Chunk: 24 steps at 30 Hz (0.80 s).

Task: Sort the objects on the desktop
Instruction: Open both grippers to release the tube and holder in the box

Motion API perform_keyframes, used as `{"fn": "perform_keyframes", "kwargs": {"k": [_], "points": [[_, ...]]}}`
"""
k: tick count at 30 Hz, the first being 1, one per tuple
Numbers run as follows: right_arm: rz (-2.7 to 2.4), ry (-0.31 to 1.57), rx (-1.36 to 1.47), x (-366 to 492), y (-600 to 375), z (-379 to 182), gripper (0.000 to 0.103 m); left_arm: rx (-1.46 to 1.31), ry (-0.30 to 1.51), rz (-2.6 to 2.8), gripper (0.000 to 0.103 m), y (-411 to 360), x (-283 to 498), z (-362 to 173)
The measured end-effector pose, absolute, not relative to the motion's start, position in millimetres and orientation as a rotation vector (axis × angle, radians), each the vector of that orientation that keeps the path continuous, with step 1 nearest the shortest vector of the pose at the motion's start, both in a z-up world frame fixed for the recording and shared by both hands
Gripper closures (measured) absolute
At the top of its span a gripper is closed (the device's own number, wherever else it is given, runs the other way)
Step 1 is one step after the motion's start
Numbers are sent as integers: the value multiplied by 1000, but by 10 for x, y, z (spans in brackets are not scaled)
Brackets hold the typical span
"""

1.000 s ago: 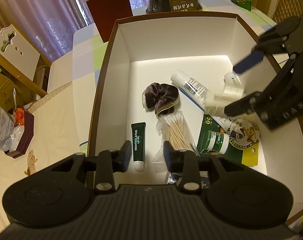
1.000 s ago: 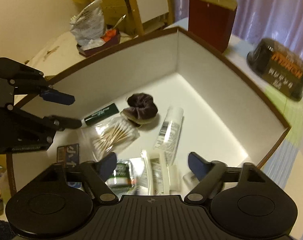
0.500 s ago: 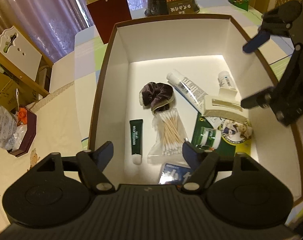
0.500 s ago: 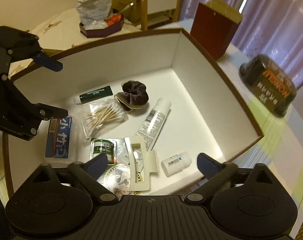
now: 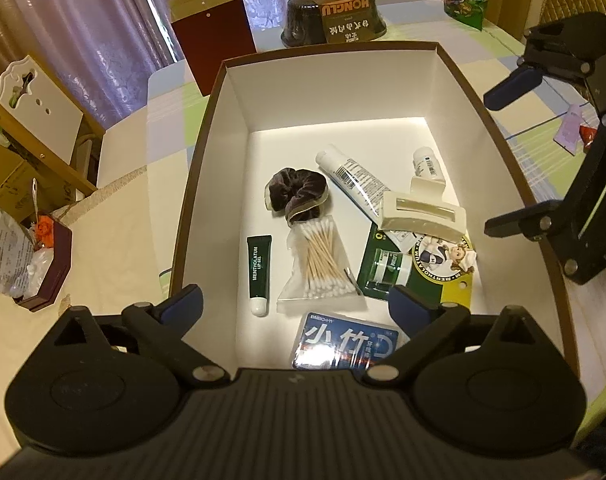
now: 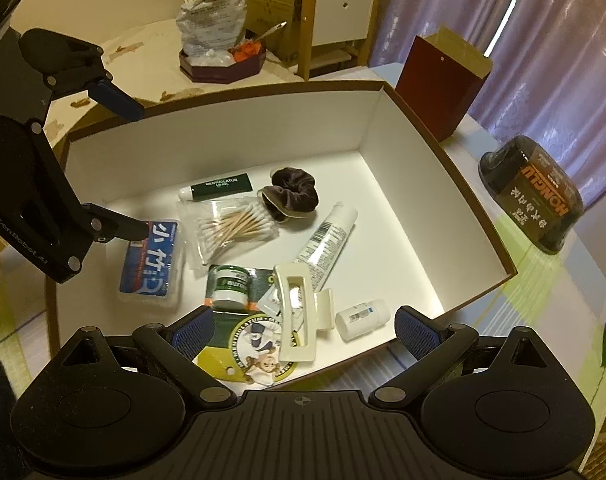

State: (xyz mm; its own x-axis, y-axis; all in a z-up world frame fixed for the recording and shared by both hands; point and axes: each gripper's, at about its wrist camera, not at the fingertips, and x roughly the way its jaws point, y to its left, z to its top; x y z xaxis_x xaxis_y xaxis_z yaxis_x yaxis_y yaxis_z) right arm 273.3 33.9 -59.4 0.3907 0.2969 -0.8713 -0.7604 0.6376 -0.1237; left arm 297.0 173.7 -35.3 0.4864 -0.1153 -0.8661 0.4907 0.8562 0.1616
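Observation:
A white box with a brown rim (image 5: pixel 199 184) holds a brown scrunchie (image 5: pixel 297 196), a white tube (image 5: pixel 353 184), a small white bottle (image 5: pixel 427 164), a cream hair claw (image 5: pixel 421 214), a green lip gel tube (image 5: pixel 258 270), a bag of cotton swabs (image 5: pixel 321 266), a green Mentholatum card pack (image 5: pixel 387 270) and a blue tissue pack (image 5: pixel 345 346). My left gripper (image 5: pixel 295 304) hangs open above the box's near end, over the blue pack (image 6: pixel 151 260). My right gripper (image 6: pixel 305 326) is open and empty above the hair claw (image 6: pixel 297 312) and shows at the box's right side (image 5: pixel 511 158).
On the table beyond the box stand a dark red paper bag (image 5: pixel 213 36) and a dark Honglu bowl (image 5: pixel 335 16). To the left, a small tray (image 5: pixel 49 268) holds wrappers. Sachets (image 5: pixel 571 130) lie on the checked cloth right of the box.
My left gripper went from nearly shut to wide open. Both grippers have drawn back and up from the box, so more of its contents show, the blue pack included.

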Motion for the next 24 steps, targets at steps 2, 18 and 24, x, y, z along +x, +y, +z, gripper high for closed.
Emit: {"fn": "perform_keyframes", "kwargs": {"k": [2, 18, 24], "points": [[718, 943, -562, 2703, 325, -576, 4, 419, 996, -379, 4, 1733, 2936, -327], [719, 904, -507, 2433, 154, -408, 4, 416, 957, -362, 3, 1664, 2644, -121], [720, 886, -497, 2301, 74, -351, 4, 415, 945, -352, 3, 1630, 2502, -61]]}}
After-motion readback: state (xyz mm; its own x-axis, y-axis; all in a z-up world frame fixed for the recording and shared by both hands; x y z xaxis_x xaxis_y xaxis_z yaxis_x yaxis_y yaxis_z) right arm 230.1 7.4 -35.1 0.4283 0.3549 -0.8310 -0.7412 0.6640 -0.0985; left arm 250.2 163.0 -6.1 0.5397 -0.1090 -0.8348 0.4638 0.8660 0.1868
